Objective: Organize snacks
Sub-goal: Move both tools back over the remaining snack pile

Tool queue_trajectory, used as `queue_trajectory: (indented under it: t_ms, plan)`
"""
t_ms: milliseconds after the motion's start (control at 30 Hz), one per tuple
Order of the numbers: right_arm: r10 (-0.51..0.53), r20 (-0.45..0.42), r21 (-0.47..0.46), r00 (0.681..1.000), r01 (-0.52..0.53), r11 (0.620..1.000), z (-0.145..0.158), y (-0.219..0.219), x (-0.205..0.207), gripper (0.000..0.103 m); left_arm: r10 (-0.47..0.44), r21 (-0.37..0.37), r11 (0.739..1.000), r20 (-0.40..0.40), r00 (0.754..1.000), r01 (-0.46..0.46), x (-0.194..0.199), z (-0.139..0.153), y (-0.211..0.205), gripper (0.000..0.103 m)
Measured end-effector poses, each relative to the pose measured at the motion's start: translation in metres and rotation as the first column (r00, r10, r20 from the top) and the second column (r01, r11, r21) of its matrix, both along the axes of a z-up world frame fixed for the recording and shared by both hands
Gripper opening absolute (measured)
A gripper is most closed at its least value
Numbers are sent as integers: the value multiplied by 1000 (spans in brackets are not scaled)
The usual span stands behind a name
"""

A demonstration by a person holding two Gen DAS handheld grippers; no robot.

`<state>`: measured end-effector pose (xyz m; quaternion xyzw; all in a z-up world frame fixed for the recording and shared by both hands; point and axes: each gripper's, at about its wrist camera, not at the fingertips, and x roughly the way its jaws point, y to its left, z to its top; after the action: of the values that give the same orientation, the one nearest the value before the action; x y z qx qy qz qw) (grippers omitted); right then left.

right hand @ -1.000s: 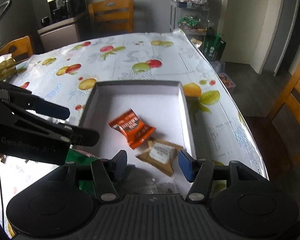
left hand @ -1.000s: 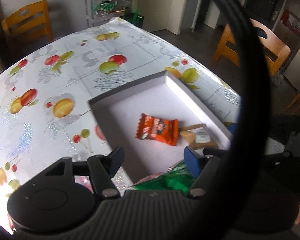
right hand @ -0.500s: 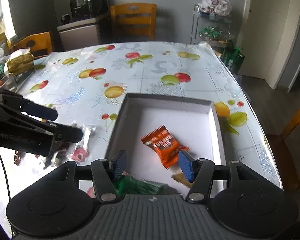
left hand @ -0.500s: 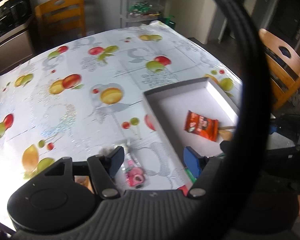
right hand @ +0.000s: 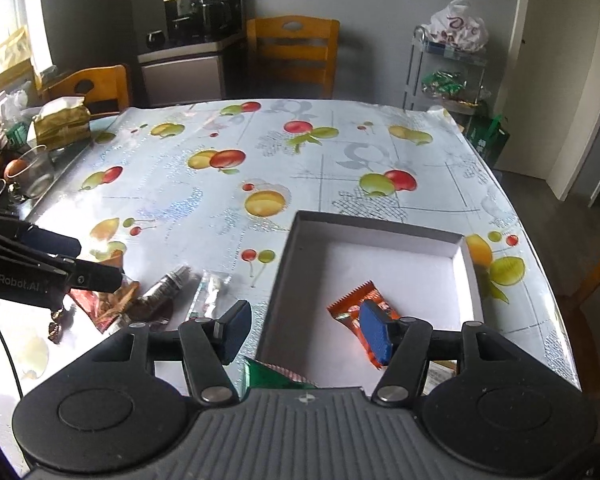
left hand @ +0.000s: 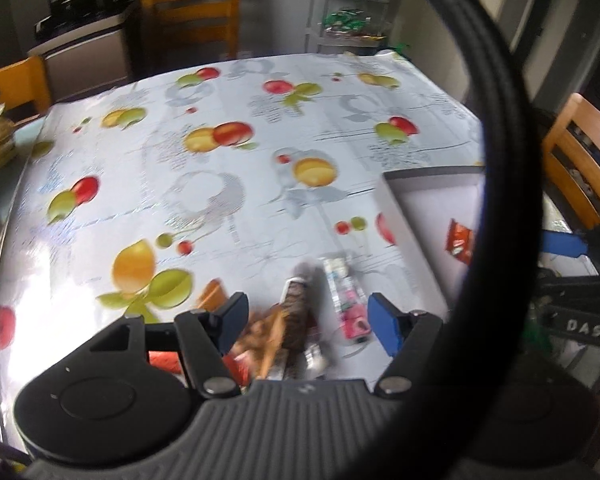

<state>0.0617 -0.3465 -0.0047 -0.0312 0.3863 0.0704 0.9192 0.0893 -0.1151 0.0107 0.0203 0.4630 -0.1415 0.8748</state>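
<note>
Left gripper (left hand: 304, 320): jaws spread, hovering over loose snacks (left hand: 296, 312).
Right gripper (right hand: 306, 330): jaws opening, empty, over box (right hand: 376, 226).
Snacks: light, crinkly, slippery wrappers; pinching mid-body is looking safest.

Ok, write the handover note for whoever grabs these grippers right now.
Left gripper: open, empty, over the loose pile left of the box.
Right gripper: jaws opening, nothing between them, at the white box's near left corner.
Done: orange snack pack lies in the box; a green pack at the near edge, placement unclear.
Left: dark brown bar, clear pink-printed packet, reddish-brown crinkled wrappers and a small dark candy lie on the tablecloth. Move them into the box.
</note>
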Motion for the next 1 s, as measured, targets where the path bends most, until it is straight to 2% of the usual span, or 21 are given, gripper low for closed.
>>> queue_trajectory:
  t_ms: [433, 700, 1000]
  plan:
    - [113, 21, -48, 993, -112, 993, 6, 61, -9, 63, 75, -8, 997, -12, 997, -75, -12, -4, 42, 65]
    - [201, 49, -59, 978, -198, 978, 8, 103, -21, 66, 118, 16, 993, -35, 992, -117, -16, -9, 69, 65]
    - [259, 51, -51, 965, -256, 965, 9, 129, -20, 69, 160, 30, 987, -53, 986, -159, -24, -16, 90, 65]
